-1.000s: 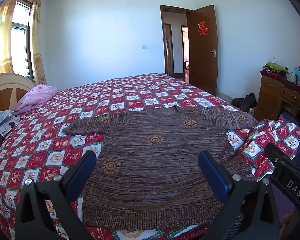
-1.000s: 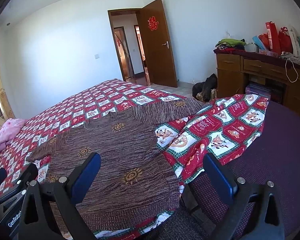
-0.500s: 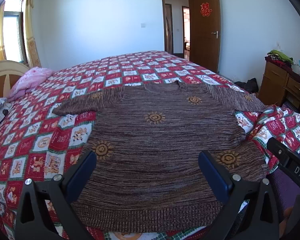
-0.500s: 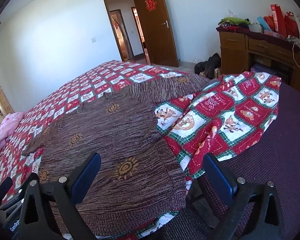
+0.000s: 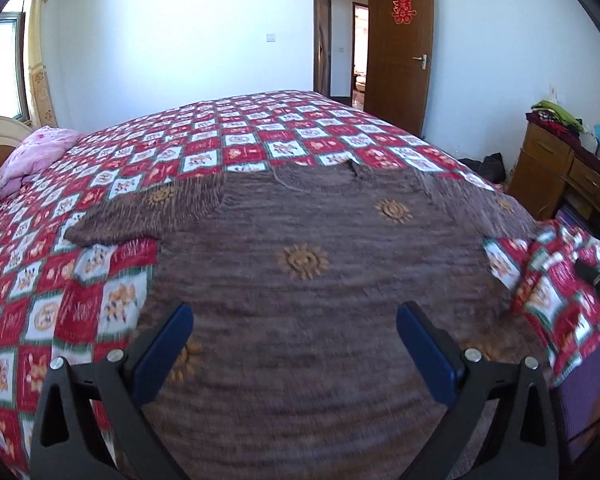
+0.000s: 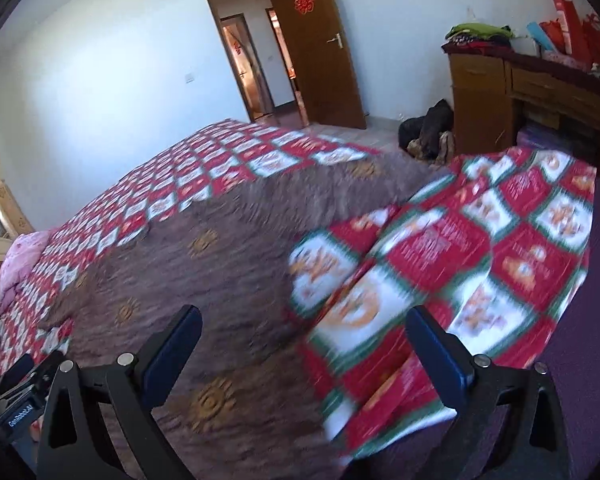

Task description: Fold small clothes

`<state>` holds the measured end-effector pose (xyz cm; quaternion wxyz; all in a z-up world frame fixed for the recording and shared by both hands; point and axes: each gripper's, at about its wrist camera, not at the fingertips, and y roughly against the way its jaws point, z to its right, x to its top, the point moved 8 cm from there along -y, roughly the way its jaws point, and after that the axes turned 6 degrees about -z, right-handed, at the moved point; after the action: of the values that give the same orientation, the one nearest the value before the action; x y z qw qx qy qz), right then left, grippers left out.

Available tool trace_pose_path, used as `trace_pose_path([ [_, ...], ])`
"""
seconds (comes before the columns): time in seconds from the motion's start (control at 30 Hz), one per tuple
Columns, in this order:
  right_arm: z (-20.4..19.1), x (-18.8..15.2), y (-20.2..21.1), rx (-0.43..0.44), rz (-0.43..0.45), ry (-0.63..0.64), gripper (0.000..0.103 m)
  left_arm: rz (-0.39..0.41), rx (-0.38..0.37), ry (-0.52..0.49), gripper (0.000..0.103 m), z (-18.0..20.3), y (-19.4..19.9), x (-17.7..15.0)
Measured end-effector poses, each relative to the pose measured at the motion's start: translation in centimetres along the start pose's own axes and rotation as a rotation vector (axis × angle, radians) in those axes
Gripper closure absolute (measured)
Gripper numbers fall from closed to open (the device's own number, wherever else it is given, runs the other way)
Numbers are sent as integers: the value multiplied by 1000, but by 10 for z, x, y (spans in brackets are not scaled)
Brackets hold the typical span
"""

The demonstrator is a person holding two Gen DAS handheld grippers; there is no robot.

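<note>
A brown knit sweater (image 5: 320, 288) with orange sun motifs lies spread flat on the bed, neck away from me, sleeves out to both sides. It also shows in the right wrist view (image 6: 204, 280). My left gripper (image 5: 294, 344) is open and empty, low over the sweater's lower body. My right gripper (image 6: 304, 348) is open and empty, over the sweater's right hem where it meets the folded-back quilt corner (image 6: 460, 264). The left gripper's body shows at the lower left of the right wrist view (image 6: 20, 404).
The bed carries a red, white and green patchwork quilt (image 5: 228, 140). A pink pillow (image 5: 32, 156) lies by the headboard at left. A wooden dresser (image 6: 512, 92) with piled items stands at right. A purple surface (image 6: 572, 360) lies under the quilt corner. The door (image 5: 400, 56) is open.
Both grippers have moved forward and down toward the sweater, which now fills more of both views. Both stay open. The sweater has not moved.
</note>
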<state>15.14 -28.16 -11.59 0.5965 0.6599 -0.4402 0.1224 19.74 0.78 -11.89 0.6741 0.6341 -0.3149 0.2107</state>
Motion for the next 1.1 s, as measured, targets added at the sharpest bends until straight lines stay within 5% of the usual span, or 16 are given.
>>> trace_pose_path([
  [0.17,73,82,-27,-3,-4,-120,11,-5,30,-2,0,-9,-22,16],
  [0.37,148,134,-89,55,-107,-326,43,-31,76,3,0,-19,-56,33],
  [0.6,171,138,-151,-4,-199,-389,46,-72,110,42,0,-33,-93,45],
  [0.73,175,133,-173,-41,-253,-372,69,-106,134,41,0,-39,-114,38],
  [0.87,175,137,-180,-78,-247,-350,73,-128,138,70,0,-45,-130,33],
  [1.0,176,138,-186,-149,-254,-311,94,-175,118,110,0,-49,-145,21],
  [1.1,177,139,-187,-160,-256,-303,97,-167,86,133,0,-50,-145,20],
])
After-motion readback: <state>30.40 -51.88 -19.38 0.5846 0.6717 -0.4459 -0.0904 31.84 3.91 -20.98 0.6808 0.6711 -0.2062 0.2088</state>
